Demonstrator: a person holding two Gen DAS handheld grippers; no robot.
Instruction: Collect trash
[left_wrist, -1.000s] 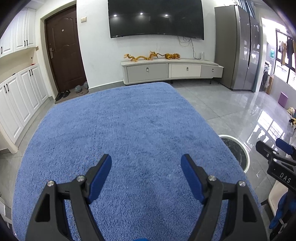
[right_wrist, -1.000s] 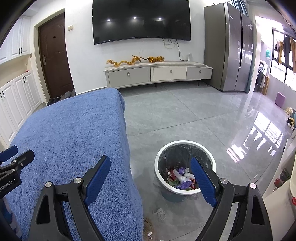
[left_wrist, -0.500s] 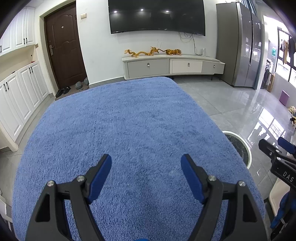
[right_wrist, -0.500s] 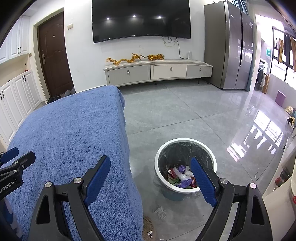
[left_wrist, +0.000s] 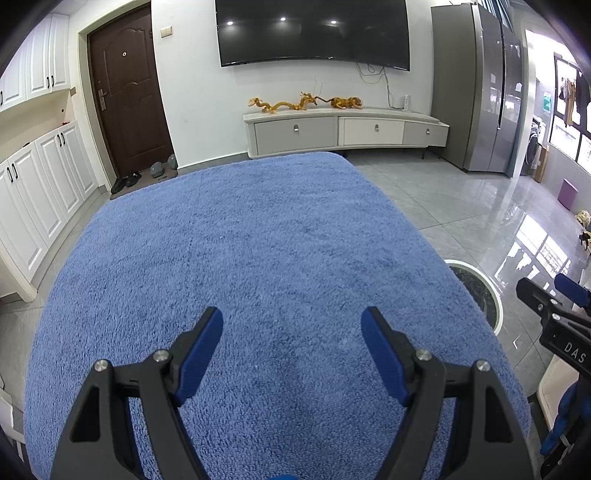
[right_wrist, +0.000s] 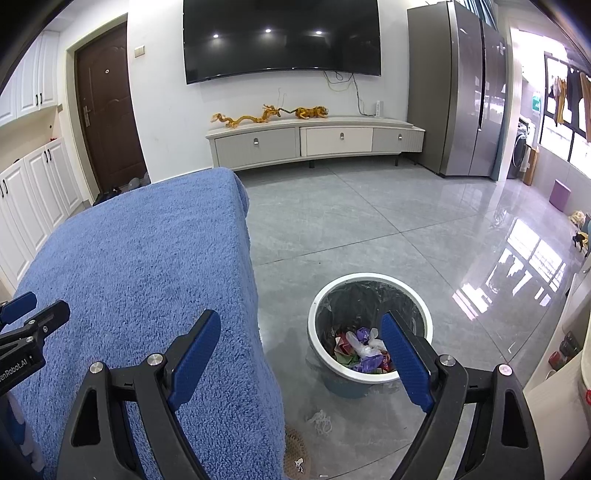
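Observation:
A white-rimmed trash bin with a black liner stands on the grey tile floor, right of a table draped in a blue towel. Crumpled coloured wrappers and plastic lie in the bin's bottom. My right gripper hangs open and empty over the gap between the table's edge and the bin. My left gripper is open above the bare blue towel, with nothing between its fingers. The bin's rim peeks past the table's right edge. A whitish scrap lies on the floor by the table's foot.
A brown round mat and a small white bit lie near that scrap. Against the far wall stands a low TV cabinet, with a steel fridge to its right. White cupboards and a dark door line the left side.

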